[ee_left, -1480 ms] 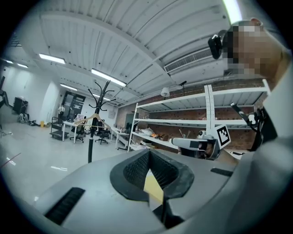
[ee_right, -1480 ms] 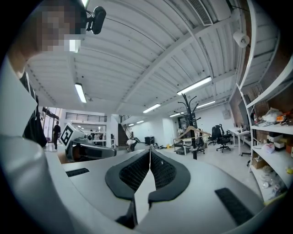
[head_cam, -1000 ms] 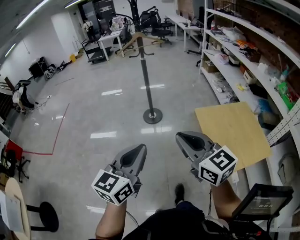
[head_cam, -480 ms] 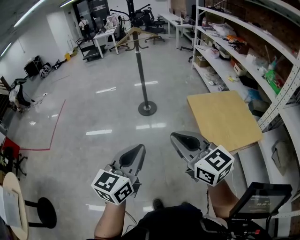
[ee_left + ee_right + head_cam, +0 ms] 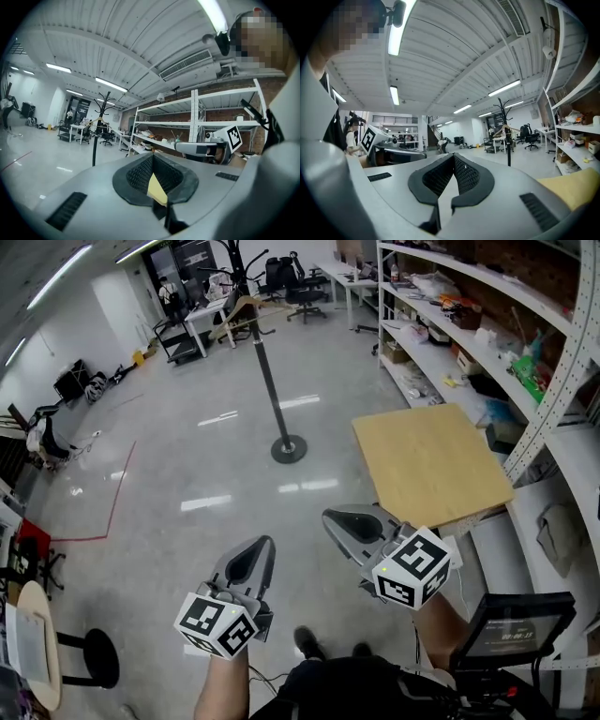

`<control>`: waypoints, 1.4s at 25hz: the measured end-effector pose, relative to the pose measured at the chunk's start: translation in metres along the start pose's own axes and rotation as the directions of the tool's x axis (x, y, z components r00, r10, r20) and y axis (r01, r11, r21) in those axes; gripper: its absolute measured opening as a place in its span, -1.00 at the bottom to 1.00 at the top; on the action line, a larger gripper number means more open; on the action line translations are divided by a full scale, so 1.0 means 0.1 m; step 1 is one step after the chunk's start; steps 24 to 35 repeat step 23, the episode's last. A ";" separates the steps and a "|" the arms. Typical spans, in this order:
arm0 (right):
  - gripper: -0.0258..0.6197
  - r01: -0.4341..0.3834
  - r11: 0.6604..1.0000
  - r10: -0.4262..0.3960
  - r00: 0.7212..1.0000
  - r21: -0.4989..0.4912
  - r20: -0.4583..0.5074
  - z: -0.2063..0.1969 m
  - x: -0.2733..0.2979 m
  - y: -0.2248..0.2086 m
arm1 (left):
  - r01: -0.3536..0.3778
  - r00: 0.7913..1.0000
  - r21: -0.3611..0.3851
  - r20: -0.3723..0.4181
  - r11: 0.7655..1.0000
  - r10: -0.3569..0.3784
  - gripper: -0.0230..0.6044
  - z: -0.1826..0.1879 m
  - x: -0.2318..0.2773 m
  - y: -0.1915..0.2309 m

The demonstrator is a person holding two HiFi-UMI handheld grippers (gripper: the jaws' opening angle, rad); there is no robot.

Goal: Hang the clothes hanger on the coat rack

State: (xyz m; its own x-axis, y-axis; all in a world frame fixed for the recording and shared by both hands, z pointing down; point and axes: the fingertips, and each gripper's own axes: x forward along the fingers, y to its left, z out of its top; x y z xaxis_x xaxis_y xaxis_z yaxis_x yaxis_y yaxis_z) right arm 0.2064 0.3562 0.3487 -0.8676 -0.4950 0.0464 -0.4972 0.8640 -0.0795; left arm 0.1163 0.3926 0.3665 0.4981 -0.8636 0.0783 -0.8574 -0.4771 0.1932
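Since a second ago both tools have dropped lower in the head view, and the wooden board (image 5: 431,465) has drawn in just beyond the right one. The left tool (image 5: 255,551) is closed and holds no item, though a yellow sliver (image 5: 157,190) shows in the notch of its pads; what it is cannot be told. The right tool (image 5: 342,519) is closed too, empty, level beside the left. Well ahead across the glossy floor (image 5: 187,474) stands the coat rack (image 5: 267,371). The clothes hanger (image 5: 239,315) already hangs near its top, far from both tools. Shelving (image 5: 487,343) runs along the right.
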 end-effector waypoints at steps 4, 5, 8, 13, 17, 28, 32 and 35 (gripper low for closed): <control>-0.90 0.000 1.000 0.001 1.000 0.018 -0.016 -0.05 -0.15 0.05 | -0.018 1.000 -0.001 -0.002 1.000 0.018 -0.93 -0.05 -0.06 -0.14; -0.90 0.000 1.000 0.000 1.000 0.013 -0.016 -0.05 -0.17 0.08 | -0.016 1.000 0.001 0.004 1.000 0.016 -0.93 -0.04 -0.09 -0.16; -0.90 0.012 1.000 -0.012 1.000 0.001 -0.006 0.00 -0.16 0.20 | -0.016 1.000 0.013 0.023 1.000 0.016 -0.93 0.03 -0.25 -0.15; -0.90 0.034 0.999 -0.034 0.999 0.003 0.004 0.04 -0.11 0.50 | 0.002 0.999 0.024 0.035 1.000 -0.003 -0.93 0.08 -0.57 -0.08; -0.90 0.045 0.999 -0.045 0.999 -0.015 0.005 0.10 -0.11 0.65 | -0.003 0.999 0.009 0.051 1.000 0.002 -0.93 0.14 -0.72 0.00; -0.90 0.036 0.999 -0.036 0.999 -0.025 0.002 0.09 -0.07 0.91 | -0.003 0.999 0.003 0.053 1.000 0.003 -0.93 0.08 -0.98 0.05; -0.90 0.036 0.999 -0.036 0.999 -0.025 0.002 0.09 -0.07 0.91 | -0.003 0.999 0.003 0.053 1.000 0.003 -0.93 0.08 -0.98 0.05; -0.90 0.036 0.999 -0.036 0.999 -0.025 0.002 0.09 -0.07 0.91 | -0.003 0.999 0.003 0.053 1.000 0.003 -0.93 0.08 -0.98 0.05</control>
